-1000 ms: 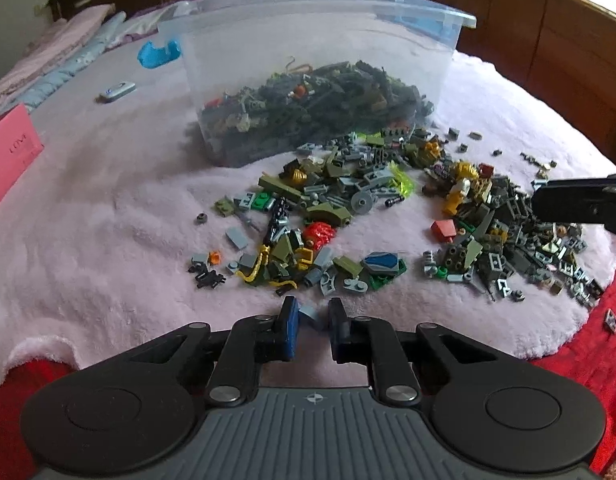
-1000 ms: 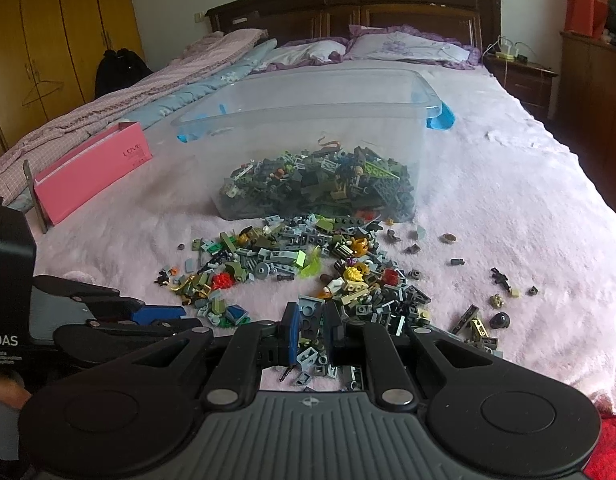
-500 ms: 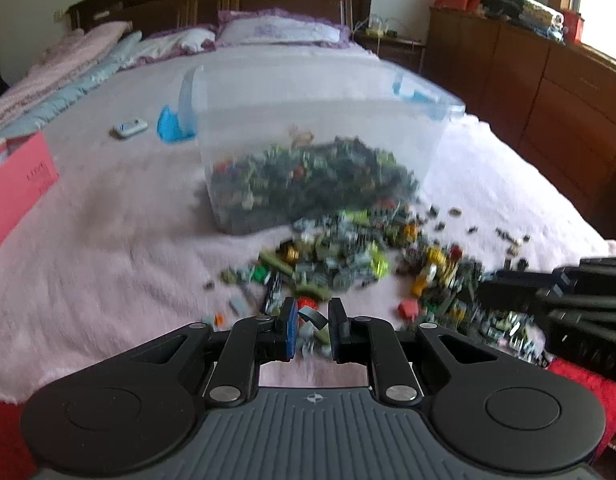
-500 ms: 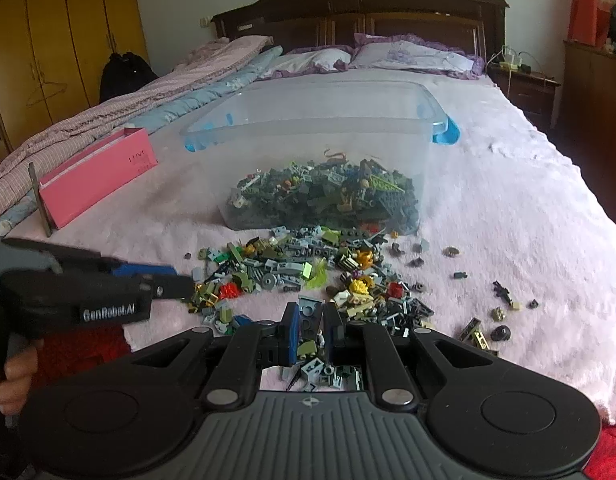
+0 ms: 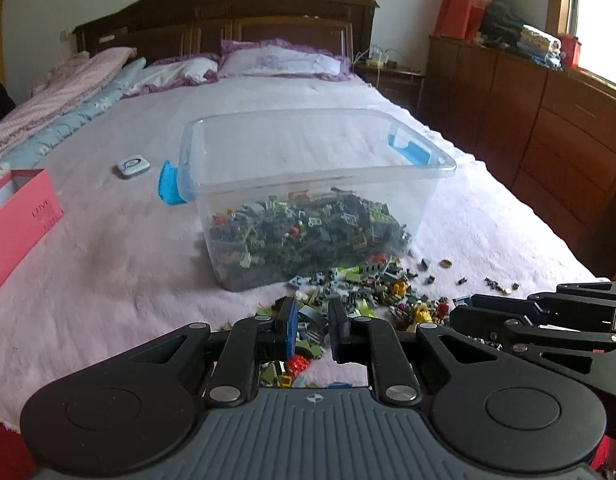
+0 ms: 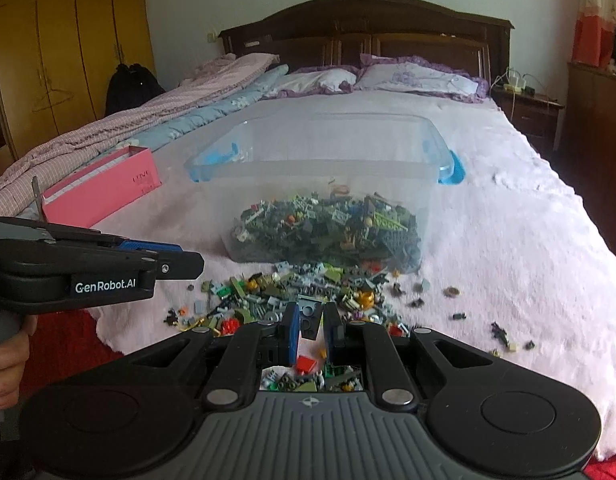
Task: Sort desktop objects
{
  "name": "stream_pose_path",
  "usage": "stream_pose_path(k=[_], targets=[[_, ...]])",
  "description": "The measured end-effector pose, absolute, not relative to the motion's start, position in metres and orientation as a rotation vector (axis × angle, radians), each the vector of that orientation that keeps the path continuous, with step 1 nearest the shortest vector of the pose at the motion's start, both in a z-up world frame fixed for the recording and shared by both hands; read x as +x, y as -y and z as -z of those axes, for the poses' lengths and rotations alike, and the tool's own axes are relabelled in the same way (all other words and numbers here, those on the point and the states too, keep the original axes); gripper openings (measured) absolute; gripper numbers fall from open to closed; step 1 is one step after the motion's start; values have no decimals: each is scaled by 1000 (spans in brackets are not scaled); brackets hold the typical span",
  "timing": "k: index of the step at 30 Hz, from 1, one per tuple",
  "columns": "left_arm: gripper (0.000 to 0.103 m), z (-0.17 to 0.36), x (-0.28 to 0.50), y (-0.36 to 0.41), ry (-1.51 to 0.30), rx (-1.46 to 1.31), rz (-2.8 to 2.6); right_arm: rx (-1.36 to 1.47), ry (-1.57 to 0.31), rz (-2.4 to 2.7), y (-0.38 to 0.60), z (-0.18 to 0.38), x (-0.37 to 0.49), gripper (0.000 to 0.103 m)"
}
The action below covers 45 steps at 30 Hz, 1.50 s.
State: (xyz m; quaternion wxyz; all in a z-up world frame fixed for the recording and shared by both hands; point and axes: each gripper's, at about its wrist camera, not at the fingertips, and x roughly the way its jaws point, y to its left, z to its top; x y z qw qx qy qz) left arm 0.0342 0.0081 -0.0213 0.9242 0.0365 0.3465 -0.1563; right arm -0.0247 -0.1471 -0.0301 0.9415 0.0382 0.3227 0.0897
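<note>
A clear plastic bin (image 5: 328, 172) with blue handles stands on the pink bed cover, its floor heaped with small toy bricks. More loose bricks (image 5: 372, 284) lie spilled in front of it. My left gripper (image 5: 312, 322) hangs above the near edge of that pile, shut on a small grey-blue brick (image 5: 310, 316). My right gripper (image 6: 310, 322) is shut on a dark grey plate (image 6: 311, 312) over the same pile (image 6: 299, 284). Each gripper shows in the other's view: the left gripper (image 6: 187, 265) at left, the right gripper (image 5: 462, 314) at right.
A pink box (image 6: 103, 188) lies left of the bin, and a small white device (image 5: 133, 166) sits behind it. Stray pieces (image 6: 500, 332) dot the cover to the right. A wooden dresser (image 5: 548, 128) lines the right side. Pillows and a headboard are at the far end.
My left gripper has risen from the pile with the small brick between its fingers, and its view has tipped up toward the headboard. The right gripper has hardly moved.
</note>
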Motion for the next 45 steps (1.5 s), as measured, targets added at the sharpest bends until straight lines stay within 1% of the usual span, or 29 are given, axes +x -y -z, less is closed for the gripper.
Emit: stream_pose_path(k=[16,25,37,45], targets=[[18,3,49,-1,-619,89,312,36,-577,-164,153,-3,1,14],[18,-4,61,1,-602,73,316,8,-552,-176,152,-14,18,14],[18,-33,104,8,-498,83,301,-5,-508,-171,155,-27,57,14],[18,-29,131,16,-508,92,286,-17,-501,-163,155,-31,92,14]])
